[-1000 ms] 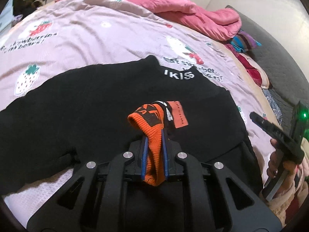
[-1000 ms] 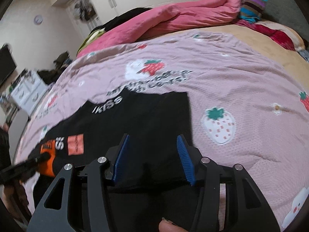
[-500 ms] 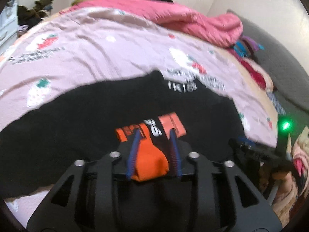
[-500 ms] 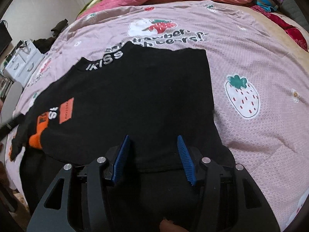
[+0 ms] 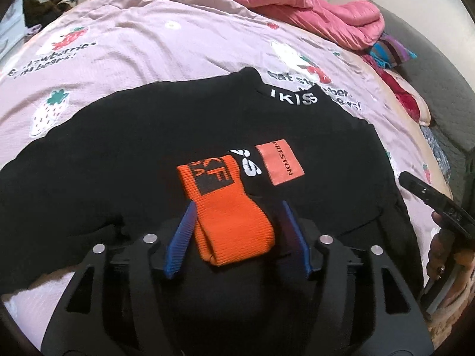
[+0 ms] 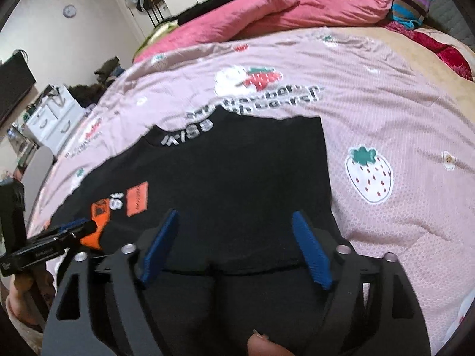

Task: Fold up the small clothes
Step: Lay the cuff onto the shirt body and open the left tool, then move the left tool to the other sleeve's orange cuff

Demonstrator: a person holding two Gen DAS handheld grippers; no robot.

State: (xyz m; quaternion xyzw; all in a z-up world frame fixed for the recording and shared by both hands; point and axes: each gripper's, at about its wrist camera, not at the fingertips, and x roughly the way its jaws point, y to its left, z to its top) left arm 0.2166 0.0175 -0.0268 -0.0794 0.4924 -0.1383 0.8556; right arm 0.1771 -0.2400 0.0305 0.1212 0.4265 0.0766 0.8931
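A black sweater lies flat on the pink strawberry bedsheet, its neck reading "KISS" at the far side. Its sleeve is folded over the body, and the orange cuff rests there beside an orange patch. My left gripper straddles the cuff with its jaws opening; the blue pads do not squeeze it. My right gripper hovers over the sweater's near right part, jaws opening wide with nothing pinched. The right wrist view shows the left gripper at the cuff.
A bunched pink quilt lies across the far side of the bed, with a striped cloth at its right end. A white drawer unit stands left of the bed. A hand holds the right gripper's handle.
The left gripper was shut on the raised orange cuff; the cuff now lies on the sweater and the jaws have spread off it. The right jaws have widened.
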